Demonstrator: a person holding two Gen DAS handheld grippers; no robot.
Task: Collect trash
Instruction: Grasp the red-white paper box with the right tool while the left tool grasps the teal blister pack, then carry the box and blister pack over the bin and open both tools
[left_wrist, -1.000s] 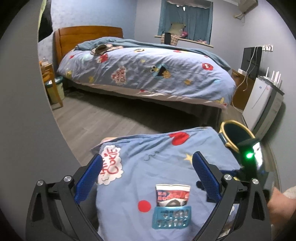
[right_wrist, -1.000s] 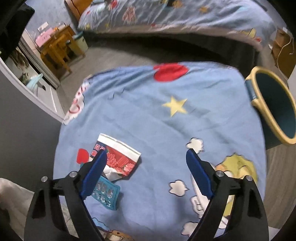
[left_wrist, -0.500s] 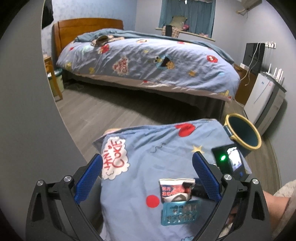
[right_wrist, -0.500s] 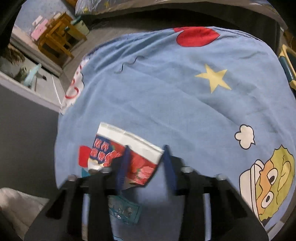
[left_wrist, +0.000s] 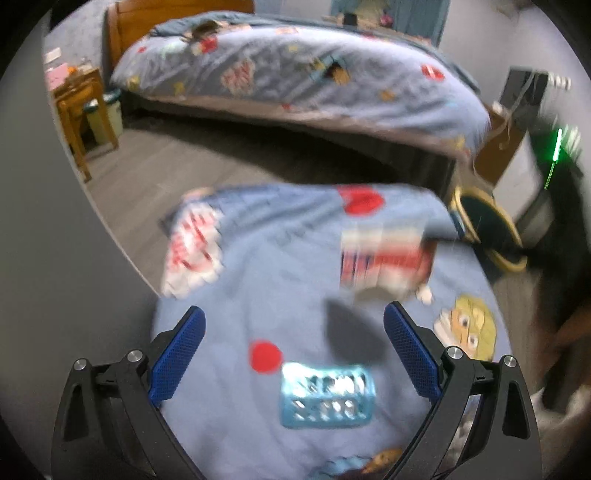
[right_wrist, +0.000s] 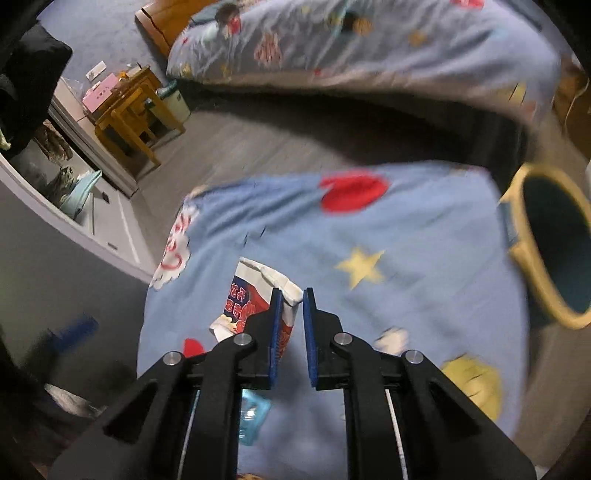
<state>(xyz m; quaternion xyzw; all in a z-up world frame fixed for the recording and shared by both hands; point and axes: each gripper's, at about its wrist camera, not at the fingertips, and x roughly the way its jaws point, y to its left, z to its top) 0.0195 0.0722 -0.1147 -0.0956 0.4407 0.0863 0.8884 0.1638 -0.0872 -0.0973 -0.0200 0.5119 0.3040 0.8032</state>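
the right hand-held gripper is seen with its blue pads drawn narrow and clamped on the corner of a red and white snack wrapper. in the left wrist view the wrapper is blurred and is seen above the blue patterned cloth, with a dark shadow cast on the cloth below it. the left hand-held gripper is held wide apart, with nothing between its pads. a light blue blister pack is laid flat on the cloth between and just below the left pads; in the right wrist view a part of it is seen beneath the right hand-held gripper. the cloth is spread over a counter whose surface is hidden. a dark bin with a yellow rim is placed just beside the cloth's right edge. grey wooden floor is seen beyond the cloth. farther off, a bed with a matching cartoon cover is seen, and a wooden side table is placed near its head.
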